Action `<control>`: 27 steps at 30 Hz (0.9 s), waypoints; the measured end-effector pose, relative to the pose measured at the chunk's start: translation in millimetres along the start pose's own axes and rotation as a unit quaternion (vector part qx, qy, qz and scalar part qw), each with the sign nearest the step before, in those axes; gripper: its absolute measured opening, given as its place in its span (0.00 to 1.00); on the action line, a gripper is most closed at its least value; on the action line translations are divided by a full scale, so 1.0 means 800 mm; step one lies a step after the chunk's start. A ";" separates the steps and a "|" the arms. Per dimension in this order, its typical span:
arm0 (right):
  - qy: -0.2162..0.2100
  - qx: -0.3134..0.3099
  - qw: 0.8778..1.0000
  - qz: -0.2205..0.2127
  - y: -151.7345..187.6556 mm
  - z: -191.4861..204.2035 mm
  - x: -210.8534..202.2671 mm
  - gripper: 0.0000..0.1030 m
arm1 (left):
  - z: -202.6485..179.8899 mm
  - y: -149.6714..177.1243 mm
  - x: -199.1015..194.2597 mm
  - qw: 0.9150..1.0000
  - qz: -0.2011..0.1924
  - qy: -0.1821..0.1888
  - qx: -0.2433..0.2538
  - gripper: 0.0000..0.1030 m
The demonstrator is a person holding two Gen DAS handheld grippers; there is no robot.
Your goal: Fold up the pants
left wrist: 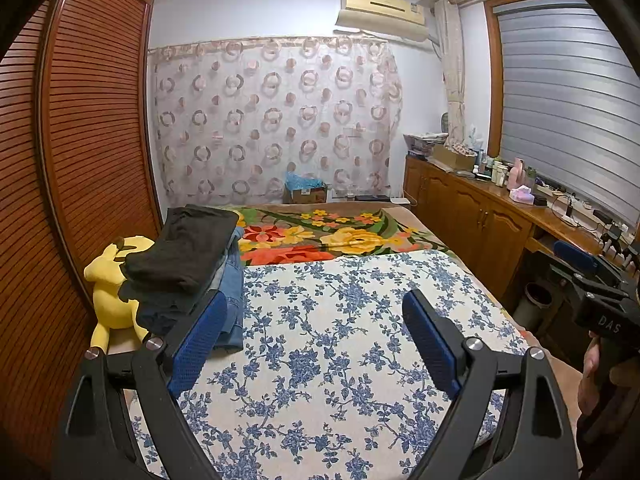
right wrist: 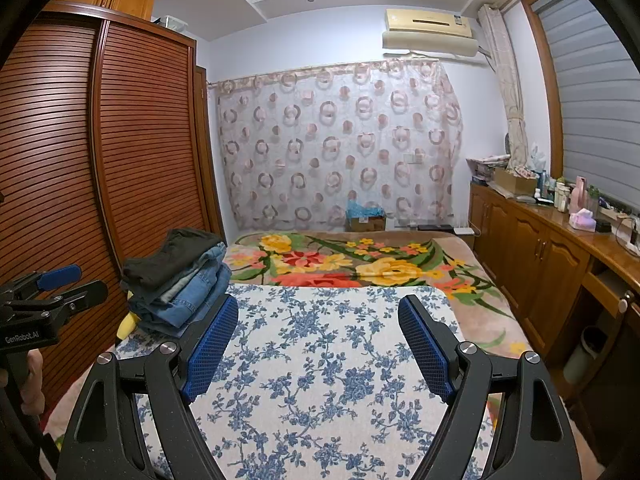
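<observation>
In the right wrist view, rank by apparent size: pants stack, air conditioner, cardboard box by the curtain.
1. Pants stack, though it's nearest the camera, which inflates it.
2. Air conditioner.
3. Cardboard box, clearly smallest.

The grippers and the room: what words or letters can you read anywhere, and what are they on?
"DAS" on the black body of the right gripper, seen from the left wrist view.
"GenRobot.AI" on the black body of the left gripper, seen from the right wrist view.
Label on the air conditioner: too small to read.
</observation>
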State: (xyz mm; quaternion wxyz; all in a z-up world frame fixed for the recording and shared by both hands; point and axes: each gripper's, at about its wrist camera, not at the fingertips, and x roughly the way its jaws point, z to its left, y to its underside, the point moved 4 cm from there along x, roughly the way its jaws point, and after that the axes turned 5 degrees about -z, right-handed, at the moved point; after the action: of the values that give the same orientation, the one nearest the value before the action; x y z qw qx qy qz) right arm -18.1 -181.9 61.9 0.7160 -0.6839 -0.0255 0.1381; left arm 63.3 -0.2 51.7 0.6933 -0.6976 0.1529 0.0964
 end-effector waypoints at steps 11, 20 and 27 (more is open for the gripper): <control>0.000 0.001 1.000 0.002 0.001 -0.004 -0.001 0.81 | 0.001 0.000 0.000 1.000 0.000 0.000 0.001 0.87; 0.001 0.000 1.000 0.003 0.001 -0.003 -0.001 0.81 | 0.001 0.000 0.000 1.000 0.000 0.000 0.001 0.87; 0.001 0.000 1.000 0.002 0.001 -0.004 -0.001 0.81 | 0.000 0.000 0.000 1.000 0.000 0.000 0.001 0.87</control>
State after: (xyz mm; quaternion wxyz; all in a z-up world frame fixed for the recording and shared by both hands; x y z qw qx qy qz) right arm -18.7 -185.1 60.8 0.7159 -0.6839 -0.0228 0.1388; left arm 63.5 0.1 51.7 0.6940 -0.6969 0.1533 0.0959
